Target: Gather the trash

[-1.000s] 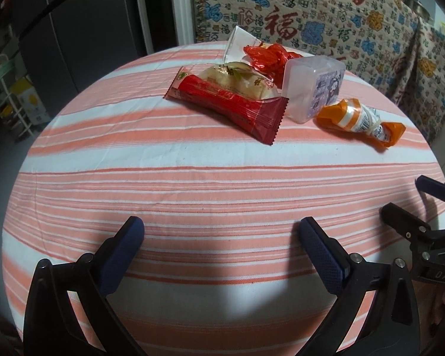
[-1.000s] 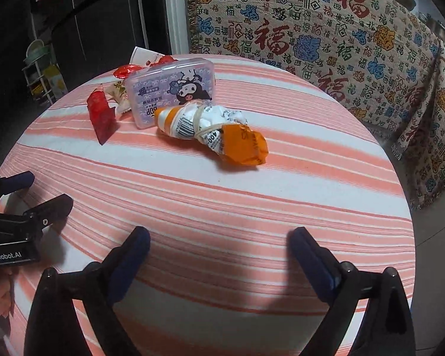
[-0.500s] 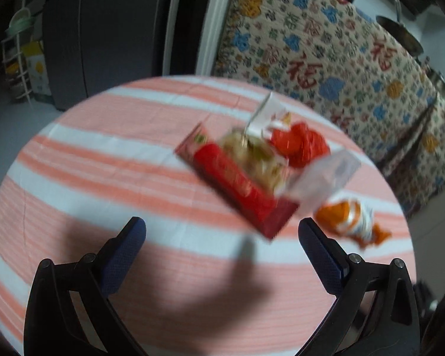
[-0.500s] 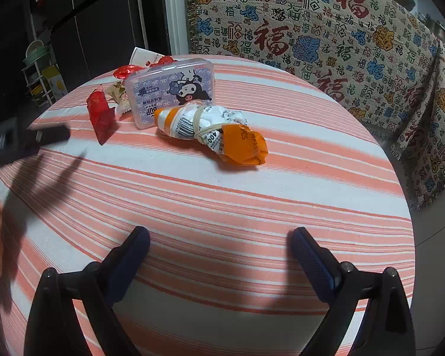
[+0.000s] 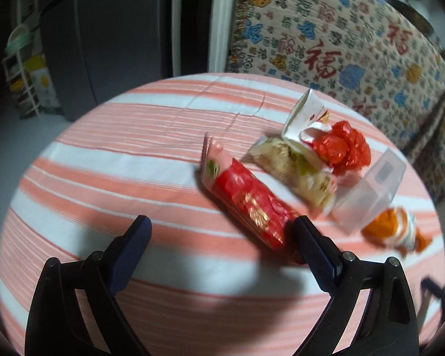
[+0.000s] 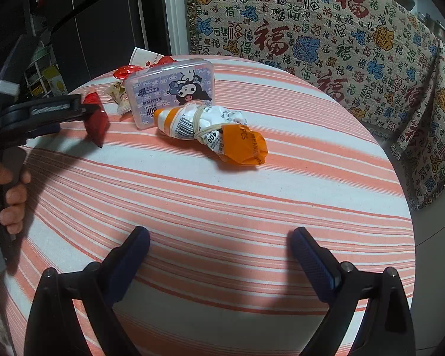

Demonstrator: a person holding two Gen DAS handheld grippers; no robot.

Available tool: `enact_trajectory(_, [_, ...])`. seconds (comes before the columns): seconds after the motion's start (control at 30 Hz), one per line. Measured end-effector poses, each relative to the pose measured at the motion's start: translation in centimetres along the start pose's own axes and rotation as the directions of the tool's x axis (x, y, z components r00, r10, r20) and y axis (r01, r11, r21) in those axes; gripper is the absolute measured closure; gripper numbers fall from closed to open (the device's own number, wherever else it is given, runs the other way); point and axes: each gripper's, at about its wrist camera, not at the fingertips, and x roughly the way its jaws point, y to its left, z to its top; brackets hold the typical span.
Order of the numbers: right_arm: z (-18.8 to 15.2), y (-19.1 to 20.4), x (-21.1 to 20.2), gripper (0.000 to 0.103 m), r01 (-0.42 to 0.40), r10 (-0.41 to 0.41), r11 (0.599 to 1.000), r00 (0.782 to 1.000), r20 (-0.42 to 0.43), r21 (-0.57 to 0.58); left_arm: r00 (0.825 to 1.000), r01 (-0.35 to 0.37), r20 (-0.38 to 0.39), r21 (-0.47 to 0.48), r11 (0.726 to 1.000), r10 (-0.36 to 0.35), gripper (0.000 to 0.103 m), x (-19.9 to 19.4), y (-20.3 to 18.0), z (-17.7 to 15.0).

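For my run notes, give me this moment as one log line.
left tool: open, jaws just narrowing, nothing between, nearing red wrapper | right tool: open, empty, over striped tablecloth | trash: uncollected

Red wrapper [image 5: 249, 204] flat beside pale packet [image 5: 293, 172], crumpled red film [image 5: 344, 148]; print blurred, maybe gold.

Five wrappers [image 5: 246, 204], one plastic box [image 6: 170, 89], two hand-held grippers [image 6: 219, 255].

The table [image 6: 281, 207] wears orange-and-white stripes. On it, a red wrapper [image 5: 249, 204] lies beside a clear lilac cartoon-printed box [image 6: 170, 92], near an orange-and-white crumpled packet [image 6: 213, 132].
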Motion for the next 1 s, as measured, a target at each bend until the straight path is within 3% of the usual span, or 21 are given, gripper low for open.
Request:
enact_trajectory(0.1, [0.0,0.0,0.0,0.004,0.001,-0.001,1.000,1.000,0.000,0.001,0.999,0.039,-0.029,0.017,0.999,-0.039,0.008,-0.3,1.1,0.1])
enact_trajectory(0.23, [0.1,0.1,0.0,0.004,0.005,-0.005,1.000,1.000,0.000,0.001,0.985,0.160,-0.047,-0.115,0.980,-0.166,0.007,0.6,1.6,0.3])
enact_trajectory(0.5, [0.0,0.1,0.0,0.004,0.006,-0.006,1.000,1.000,0.000,0.002,0.999,0.015,-0.028,-0.046,0.999,-0.017,0.007,2.3,-3.6,0.7])
enact_trajectory(0.57, [0.1,0.1,0.0,0.004,0.006,-0.006,1.000,1.000,0.000,0.003,0.999,0.048,-0.012,0.006,0.999,-0.048,0.024,1.8,-3.9,0.3])
enact_trajectory(0.63, [0.0,0.1,0.0,0.004,0.006,-0.006,1.000,1.000,0.000,0.004,0.996,0.095,-0.009,0.054,0.994,-0.094,0.063,1.1,-3.6,0.0])
enact_trajectory(0.7, [0.0,0.1,0.1,0.004,0.007,-0.007,1.000,1.000,0.000,0.004,0.992,0.127,-0.014,0.111,0.986,-0.126,0.078,0.2,-3.1,-0.3])
enact_trajectory(0.8, [0.1,0.1,0.0,0.004,0.007,-0.007,1.000,1.000,0.000,0.005,0.987,0.158,-0.040,0.193,0.968,-0.153,0.090,-0.9,-2.3,-0.8])
enact_trajectory(0.87, [0.1,0.0,0.0,0.004,0.007,-0.007,1.000,1.000,-0.001,0.006,0.963,0.260,-0.129,0.234,0.937,-0.235,0.090,-1.6,-1.4,-1.2])
enact_trajectory(0.93, [0.1,0.0,0.0,0.004,0.007,-0.007,1.000,1.000,-0.001,0.007,0.944,0.317,-0.185,0.270,0.909,-0.274,0.089,-2.4,-0.8,-1.7])
enact_trajectory(1.0, [0.1,-0.1,-0.1,0.005,0.000,0.000,1.000,1.000,0.002,0.013,0.942,0.322,-0.197,0.303,0.897,-0.272,0.086,-3.4,-0.4,-2.5])
